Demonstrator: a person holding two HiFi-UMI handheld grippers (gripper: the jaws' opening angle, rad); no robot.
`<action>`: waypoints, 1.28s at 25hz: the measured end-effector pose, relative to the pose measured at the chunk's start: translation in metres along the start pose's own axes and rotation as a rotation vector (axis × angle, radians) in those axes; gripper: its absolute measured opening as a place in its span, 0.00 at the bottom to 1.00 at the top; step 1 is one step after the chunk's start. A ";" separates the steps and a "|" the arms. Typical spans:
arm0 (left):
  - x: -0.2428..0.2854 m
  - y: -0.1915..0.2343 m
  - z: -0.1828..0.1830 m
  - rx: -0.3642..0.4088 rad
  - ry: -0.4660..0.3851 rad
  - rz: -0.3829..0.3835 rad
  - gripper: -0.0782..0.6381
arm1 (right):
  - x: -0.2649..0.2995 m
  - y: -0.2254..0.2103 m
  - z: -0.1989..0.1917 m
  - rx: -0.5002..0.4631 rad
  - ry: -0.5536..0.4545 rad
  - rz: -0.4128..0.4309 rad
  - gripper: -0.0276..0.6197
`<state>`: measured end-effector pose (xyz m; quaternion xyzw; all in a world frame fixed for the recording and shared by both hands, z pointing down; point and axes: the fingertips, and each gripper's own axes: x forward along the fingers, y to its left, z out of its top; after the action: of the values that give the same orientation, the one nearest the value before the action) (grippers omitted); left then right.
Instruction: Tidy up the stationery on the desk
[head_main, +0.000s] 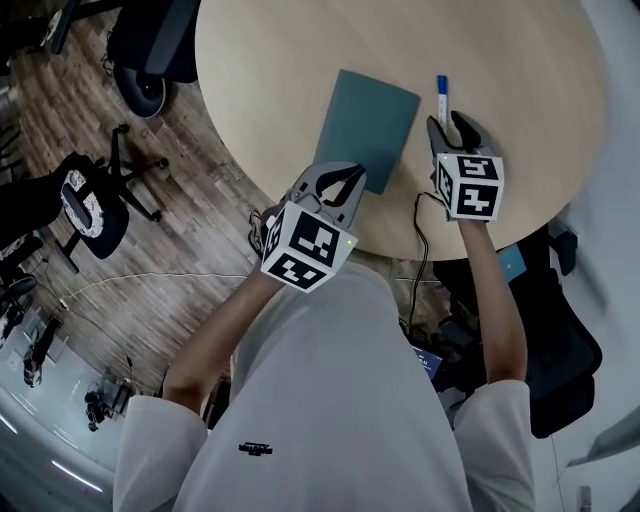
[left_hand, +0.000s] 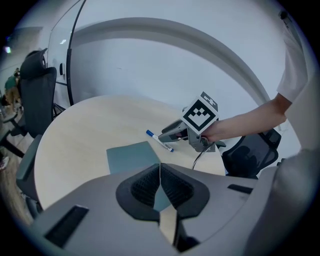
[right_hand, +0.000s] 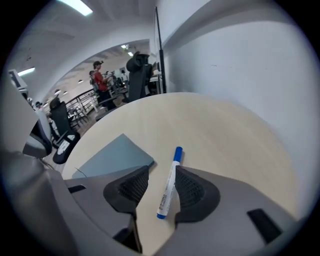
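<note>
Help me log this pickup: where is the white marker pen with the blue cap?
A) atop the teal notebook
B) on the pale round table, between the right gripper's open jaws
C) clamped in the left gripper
B: the right gripper view shows the white marker pen lying on the pale round table between the parted jaws of the right gripper.

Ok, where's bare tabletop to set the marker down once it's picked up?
Bare table left of the notebook and beyond it; another patch right of the marker. Crowded at the near edge: left gripper by the notebook, right gripper astride the marker.
</note>
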<state>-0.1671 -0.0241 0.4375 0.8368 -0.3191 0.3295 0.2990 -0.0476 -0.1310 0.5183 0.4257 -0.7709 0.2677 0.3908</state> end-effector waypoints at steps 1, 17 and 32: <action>0.003 0.000 -0.002 -0.006 0.001 0.002 0.14 | 0.003 -0.005 -0.005 0.033 -0.002 -0.024 0.34; 0.011 -0.008 -0.019 -0.049 0.013 0.022 0.14 | 0.004 -0.013 -0.066 0.222 0.029 -0.191 0.18; -0.003 -0.026 -0.033 -0.045 -0.014 -0.017 0.14 | -0.062 0.044 -0.110 0.403 -0.012 -0.188 0.18</action>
<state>-0.1617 0.0166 0.4473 0.8349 -0.3212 0.3137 0.3182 -0.0242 0.0009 0.5245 0.5667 -0.6612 0.3763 0.3164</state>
